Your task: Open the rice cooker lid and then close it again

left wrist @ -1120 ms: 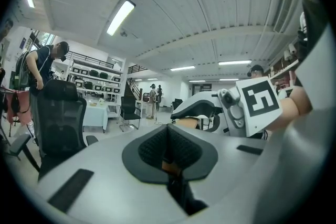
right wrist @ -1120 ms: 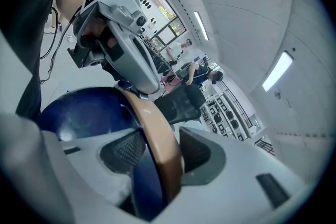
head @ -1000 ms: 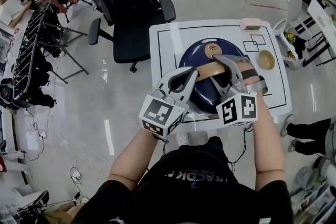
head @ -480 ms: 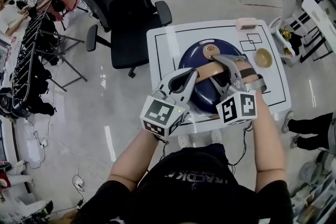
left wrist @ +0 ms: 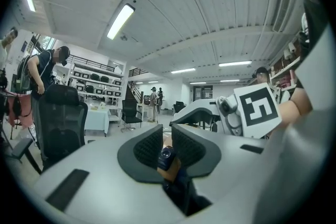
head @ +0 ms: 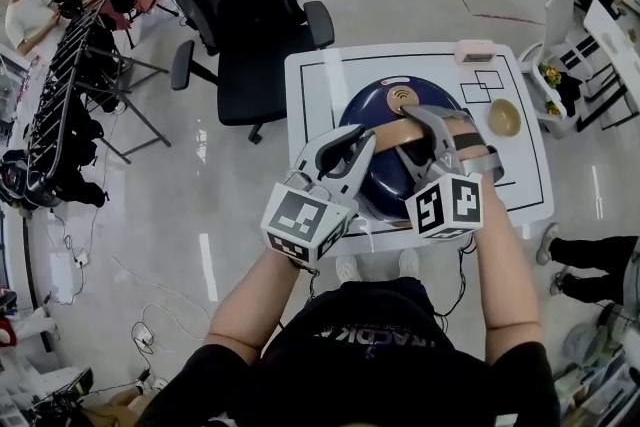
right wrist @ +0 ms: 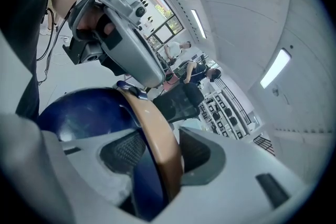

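The navy rice cooker (head: 372, 110) sits in the middle of the white bench (head: 318, 95) with its lid down. Its tan carrying handle (head: 398, 133) arches across the lid, and both grippers are on it, probably to swing it clear of the lid or to steady the pot. The right gripper (right wrist: 160, 149) clamps the band. The left gripper (left wrist: 167, 132) has just been easing its jaws apart to a narrow gap, with the handle's end between them. A small bowl (head: 505, 115) and a pink box (head: 475, 48) lie well clear; an office chair (head: 250, 15) stands beyond the bench

Bright, even ceiling strip lights (left wrist: 121, 21); floor (head: 205, 260) glare; fisheye edges dark.
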`<act>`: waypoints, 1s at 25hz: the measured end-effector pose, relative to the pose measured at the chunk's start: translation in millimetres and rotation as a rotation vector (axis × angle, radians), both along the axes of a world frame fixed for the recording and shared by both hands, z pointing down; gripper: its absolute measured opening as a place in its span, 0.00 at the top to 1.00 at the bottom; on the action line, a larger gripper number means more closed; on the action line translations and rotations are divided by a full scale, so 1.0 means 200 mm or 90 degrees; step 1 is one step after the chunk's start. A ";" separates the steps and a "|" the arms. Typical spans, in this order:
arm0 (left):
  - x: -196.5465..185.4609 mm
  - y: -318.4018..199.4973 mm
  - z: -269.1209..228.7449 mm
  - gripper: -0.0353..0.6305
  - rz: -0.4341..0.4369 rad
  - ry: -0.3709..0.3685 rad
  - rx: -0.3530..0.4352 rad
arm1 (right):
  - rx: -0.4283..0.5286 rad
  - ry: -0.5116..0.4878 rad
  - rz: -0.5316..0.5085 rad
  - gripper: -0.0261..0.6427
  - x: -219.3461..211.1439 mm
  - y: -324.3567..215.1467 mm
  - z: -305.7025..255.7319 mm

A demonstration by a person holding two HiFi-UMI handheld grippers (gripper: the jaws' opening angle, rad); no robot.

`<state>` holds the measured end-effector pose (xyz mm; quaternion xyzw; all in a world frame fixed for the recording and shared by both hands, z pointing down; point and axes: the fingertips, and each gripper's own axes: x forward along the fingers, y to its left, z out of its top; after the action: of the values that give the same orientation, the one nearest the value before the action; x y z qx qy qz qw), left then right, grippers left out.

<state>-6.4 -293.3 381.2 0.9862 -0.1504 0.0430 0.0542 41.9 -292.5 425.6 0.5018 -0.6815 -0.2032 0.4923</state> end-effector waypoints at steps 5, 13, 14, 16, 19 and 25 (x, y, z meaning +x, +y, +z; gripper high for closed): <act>-0.03 0.02 -0.11 0.82 -0.024 0.019 0.021 | 0.009 -0.025 0.005 0.66 0.02 -0.01 -0.04; -0.09 0.05 -0.26 0.73 -0.073 0.039 0.051 | 0.037 -0.117 0.000 0.66 0.08 0.01 -0.17; -0.10 0.05 -0.27 0.73 -0.079 0.041 0.055 | 0.041 -0.128 -0.001 0.66 0.09 0.01 -0.18; -0.11 0.06 -0.29 0.72 -0.092 0.043 0.061 | 0.051 -0.152 -0.001 0.66 0.12 0.02 -0.22; -0.13 0.06 -0.33 0.70 -0.116 0.052 0.063 | 0.064 -0.192 -0.001 0.66 0.16 0.04 -0.27; -0.16 0.08 -0.35 0.70 -0.152 0.071 0.049 | 0.101 -0.296 -0.002 0.67 0.26 0.07 -0.36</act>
<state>-37.8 -277.1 310.3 0.9635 -0.2650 -0.0247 0.0293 94.1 -277.9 353.7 0.5714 -0.7590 -0.1362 0.2808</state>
